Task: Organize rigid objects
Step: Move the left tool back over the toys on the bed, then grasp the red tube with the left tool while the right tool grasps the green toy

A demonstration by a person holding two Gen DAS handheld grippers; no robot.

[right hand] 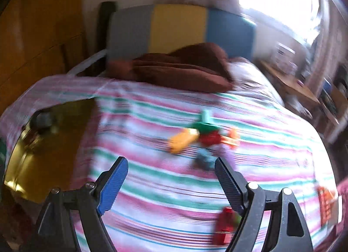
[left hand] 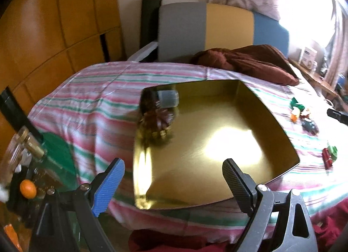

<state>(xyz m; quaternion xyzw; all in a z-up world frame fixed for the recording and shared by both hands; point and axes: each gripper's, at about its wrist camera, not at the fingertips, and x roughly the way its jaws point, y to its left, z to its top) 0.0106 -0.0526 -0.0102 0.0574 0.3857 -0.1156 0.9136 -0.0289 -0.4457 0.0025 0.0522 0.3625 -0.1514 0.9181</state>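
Both grippers empty: left gripper point(left hand: 174, 178) jaws wide apart over near edge of gold tray point(left hand: 217, 165), right gripper point(right hand: 171, 176) jaws wide apart above striped bedcover point(right hand: 152, 186), nothing between them. Tray already holds a clear container point(left hand: 168, 98) & a dark pinecone-like thing point(left hand: 159, 119) at its far left corner. Loose toys point(right hand: 202, 136) lie right of tray, a red piece point(right hand: 226, 221) nearer. Risk: right view is blurred, so a fast grab on soft bedding may knock the small bits away or pinch cloth w/ them
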